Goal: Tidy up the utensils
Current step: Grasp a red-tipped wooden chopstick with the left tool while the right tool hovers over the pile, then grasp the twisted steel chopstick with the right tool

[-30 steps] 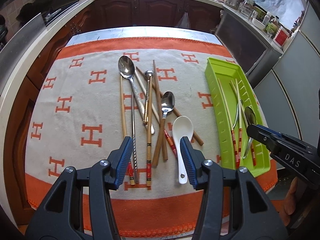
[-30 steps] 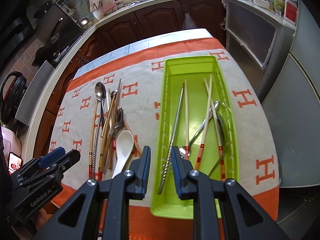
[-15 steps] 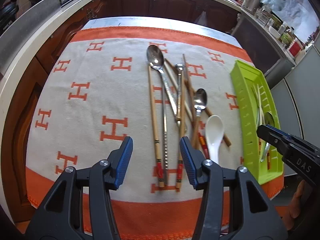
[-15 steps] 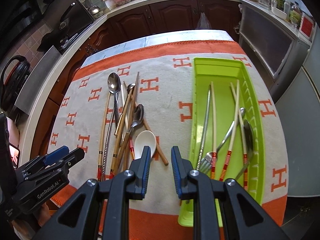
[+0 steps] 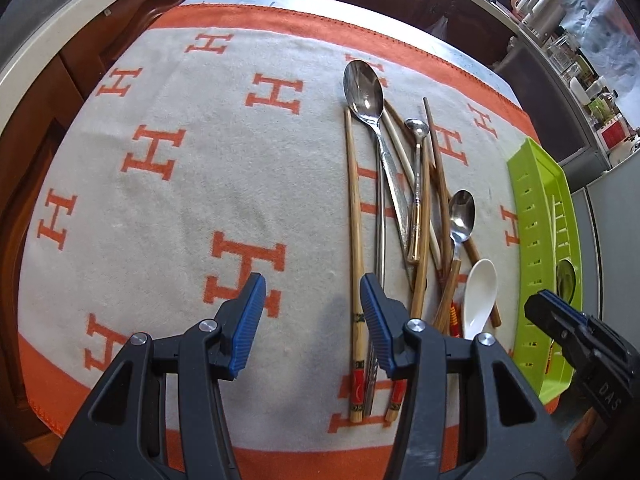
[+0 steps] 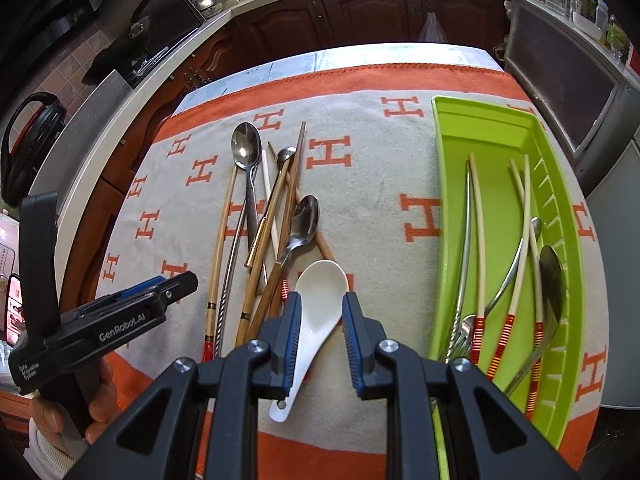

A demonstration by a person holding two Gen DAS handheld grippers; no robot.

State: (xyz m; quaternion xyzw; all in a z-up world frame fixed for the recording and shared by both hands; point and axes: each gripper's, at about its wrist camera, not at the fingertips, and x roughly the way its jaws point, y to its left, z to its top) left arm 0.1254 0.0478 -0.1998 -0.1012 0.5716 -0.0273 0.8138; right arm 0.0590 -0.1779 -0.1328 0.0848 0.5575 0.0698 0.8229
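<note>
Right tool: my right tool (image 6: pixel 320 338) sat low in the middle of its frame, jaws parted a little, one blue pad on either side of the white ceramic spoon (image 6: pixel 316 308). I could not tell whether the pads touched it.
White spoon: it lay on the cloth with its bowl toward the frame centre and its handle running down under the tool.
Left tool: my left tool (image 5: pixel 312 320) was spread wide with nothing between the jaws, at the lower middle of its frame above the cloth; its right pad (image 5: pixel 376 328) was just beside the near ends of the chopsticks.
Loose pile: wooden chopsticks (image 5: pixel 355 232), a large metal spoon (image 5: pixel 366 94), a small gold-handled spoon (image 5: pixel 416 196) and another metal spoon (image 5: pixel 461 216) lay crossed over one another, right of centre in the left view.
Tray: the green tray (image 6: pixel 496 128) filled the right side of the right view, holding pale chopsticks with red-wound ends (image 6: pixel 480 240), a fork and a spoon (image 6: pixel 552 272).
Desk: an orange-bordered cloth with H marks (image 5: pixel 160 152) covered the desk.
Hand: fingers (image 6: pixel 100 412) gripped the left tool's handle at the lower left of the right view.
</note>
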